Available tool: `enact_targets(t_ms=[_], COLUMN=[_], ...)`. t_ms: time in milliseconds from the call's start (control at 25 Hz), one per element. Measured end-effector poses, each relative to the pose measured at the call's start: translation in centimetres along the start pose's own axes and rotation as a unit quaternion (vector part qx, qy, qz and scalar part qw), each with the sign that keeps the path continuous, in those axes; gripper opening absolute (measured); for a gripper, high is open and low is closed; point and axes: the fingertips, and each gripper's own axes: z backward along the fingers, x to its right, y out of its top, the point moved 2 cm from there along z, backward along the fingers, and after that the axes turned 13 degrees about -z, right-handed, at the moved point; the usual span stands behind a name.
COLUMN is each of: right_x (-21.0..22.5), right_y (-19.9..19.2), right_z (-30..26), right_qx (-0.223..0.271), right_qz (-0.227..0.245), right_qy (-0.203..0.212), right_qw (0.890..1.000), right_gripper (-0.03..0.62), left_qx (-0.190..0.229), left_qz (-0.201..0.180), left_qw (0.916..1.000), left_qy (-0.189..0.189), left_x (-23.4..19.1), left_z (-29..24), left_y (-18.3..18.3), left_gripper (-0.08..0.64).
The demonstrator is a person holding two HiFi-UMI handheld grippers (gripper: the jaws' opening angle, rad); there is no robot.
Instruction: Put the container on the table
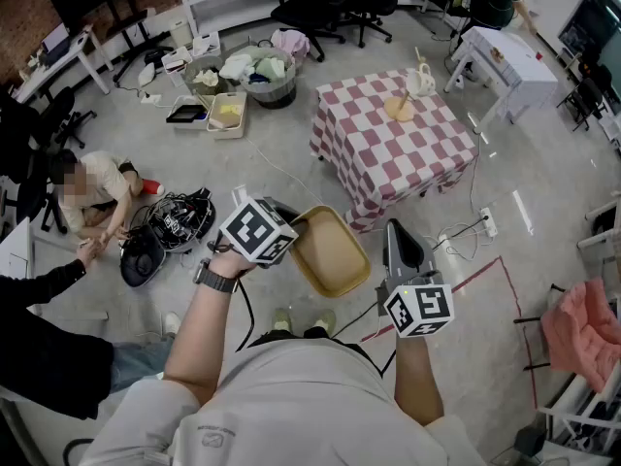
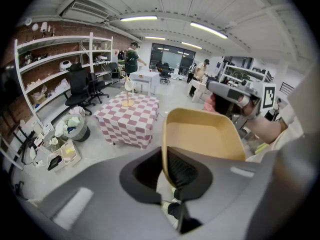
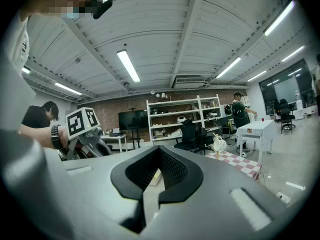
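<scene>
A tan, shallow plastic container [image 1: 332, 251] hangs above the floor in front of me, tilted. My left gripper [image 1: 291, 225] is shut on its near rim. In the left gripper view the rim sits between the black pads [image 2: 182, 170] and the container [image 2: 205, 134] fills the middle. My right gripper [image 1: 395, 231] is just right of the container, shut, with nothing between its jaws [image 3: 158, 153]. The table [image 1: 388, 149] with a red-and-white checked cloth stands further ahead, also seen in the left gripper view [image 2: 131, 120]. It carries a white mug on a stand [image 1: 420, 80] and a wooden base [image 1: 399, 108].
A person [image 1: 92, 194] sits on the floor at left beside black helmets [image 1: 177, 221]. A basket of clothes [image 1: 258, 72] and small bins [image 1: 229, 115] lie beyond. A white table [image 1: 509, 58], office chairs [image 1: 320, 6], a power strip [image 1: 488, 223] and floor cables surround the checked table.
</scene>
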Motion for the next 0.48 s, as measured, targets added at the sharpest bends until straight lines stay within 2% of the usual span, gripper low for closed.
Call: enact_targets(t_ms=[480], right_x=[0.15], right_y=[-0.25], right_z=[0.09], right_qx=[-0.004], right_qz=[0.001], right_qy=[0.005], right_qw=[1.000], right_gripper=[0.009], left_qx=[-0.001], left_qz=[0.004], left_qw=[1.0000], left_qy=[0.000], left_x=[0.37], left_z=[-0.39], left_y=[-0.09], left_gripper=[0.018])
